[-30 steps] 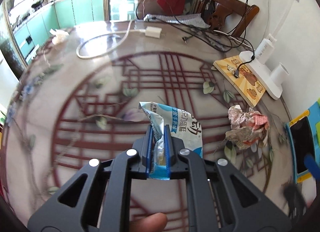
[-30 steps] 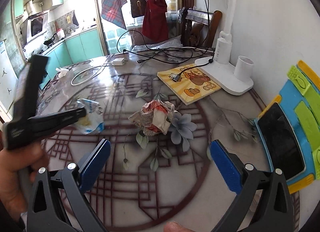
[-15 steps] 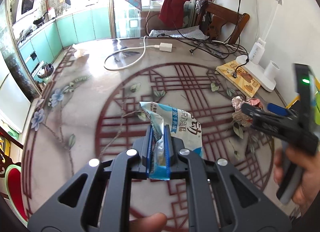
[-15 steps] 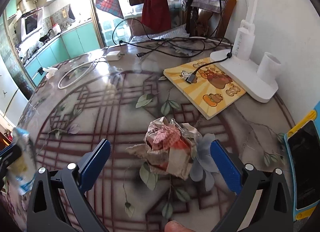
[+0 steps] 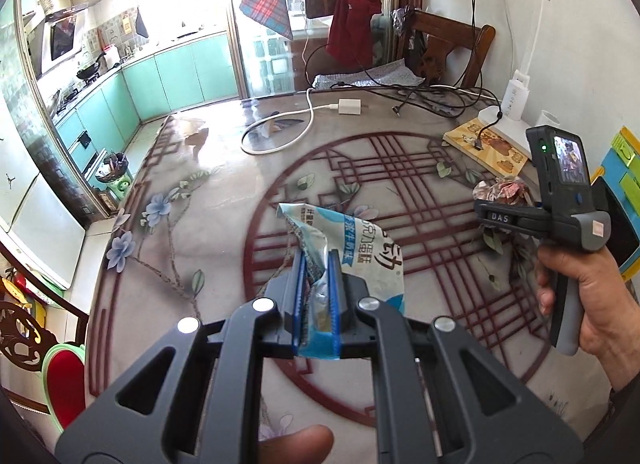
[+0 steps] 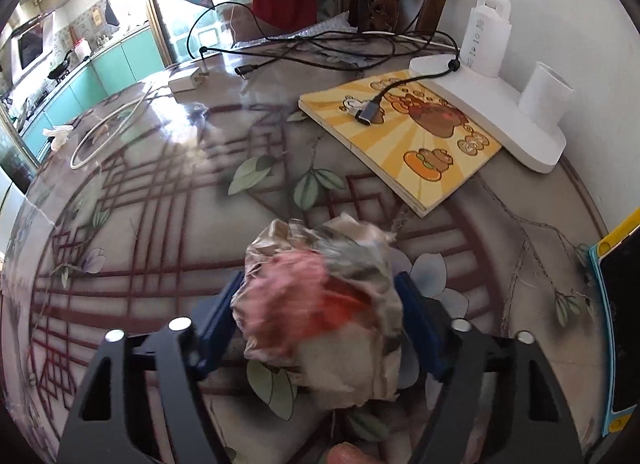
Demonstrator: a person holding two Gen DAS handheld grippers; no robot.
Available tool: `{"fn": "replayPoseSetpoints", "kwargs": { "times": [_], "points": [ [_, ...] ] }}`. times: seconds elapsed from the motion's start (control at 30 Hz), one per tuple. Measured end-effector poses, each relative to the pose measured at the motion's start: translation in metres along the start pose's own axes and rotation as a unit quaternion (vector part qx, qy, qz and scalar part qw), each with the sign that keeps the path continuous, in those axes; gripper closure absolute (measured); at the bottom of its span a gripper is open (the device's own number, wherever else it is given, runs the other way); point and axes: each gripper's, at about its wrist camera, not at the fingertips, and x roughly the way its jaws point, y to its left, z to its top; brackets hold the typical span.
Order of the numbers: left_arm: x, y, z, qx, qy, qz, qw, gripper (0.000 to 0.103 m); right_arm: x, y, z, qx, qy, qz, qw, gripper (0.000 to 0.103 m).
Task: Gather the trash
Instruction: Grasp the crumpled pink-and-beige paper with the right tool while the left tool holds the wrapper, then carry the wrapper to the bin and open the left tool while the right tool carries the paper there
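My left gripper (image 5: 316,284) is shut on a blue and white snack wrapper (image 5: 360,248) and holds it above the patterned table. A crumpled paper ball (image 6: 320,304), grey with red and pink print, lies on the table between the blue pads of my right gripper (image 6: 320,304). The pads stand close against its two sides; the ball looks blurred. In the left wrist view the right gripper (image 5: 492,215) is at the right, its tip at the paper ball (image 5: 502,191).
A yellow picture book (image 6: 404,135) with a cable plug on it lies beyond the ball. A white lamp base (image 6: 492,111) stands by the wall. A blue and yellow tablet (image 6: 616,324) is at the right. A white charger and cable (image 5: 296,123) lie far back.
My right gripper moved forward and down to the paper ball and its jaws narrowed around it. My left gripper rose and drew back with the wrapper held.
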Motion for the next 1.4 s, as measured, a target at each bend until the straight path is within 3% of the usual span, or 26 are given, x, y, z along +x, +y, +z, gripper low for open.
{"fn": "replayPoseSetpoints", "kwargs": {
  "times": [0.13, 0.37, 0.77, 1.1, 1.4],
  "points": [
    [-0.003, 0.001, -0.006, 0.003, 0.002, 0.006, 1.0000, 0.093, -0.003, 0.006, -0.006, -0.022, -0.010, -0.009, 1.000, 0.054],
    [-0.018, 0.003, -0.011, -0.004, -0.001, 0.004, 1.0000, 0.093, -0.025, 0.012, -0.018, -0.043, -0.024, -0.018, 0.999, 0.058],
    [-0.095, 0.025, -0.023, -0.025, -0.038, 0.010, 0.9989, 0.093, -0.149, 0.042, -0.059, -0.097, -0.092, 0.027, 0.991, 0.058],
    [-0.169, 0.073, -0.051, -0.039, -0.069, 0.040, 0.9961, 0.093, -0.246, 0.108, -0.118, -0.159, -0.135, 0.094, 0.973, 0.058],
    [-0.186, 0.152, -0.084, -0.089, -0.069, 0.099, 0.9888, 0.093, -0.282, 0.199, -0.148, -0.209, -0.149, 0.144, 0.956, 0.058]
  ]
}}
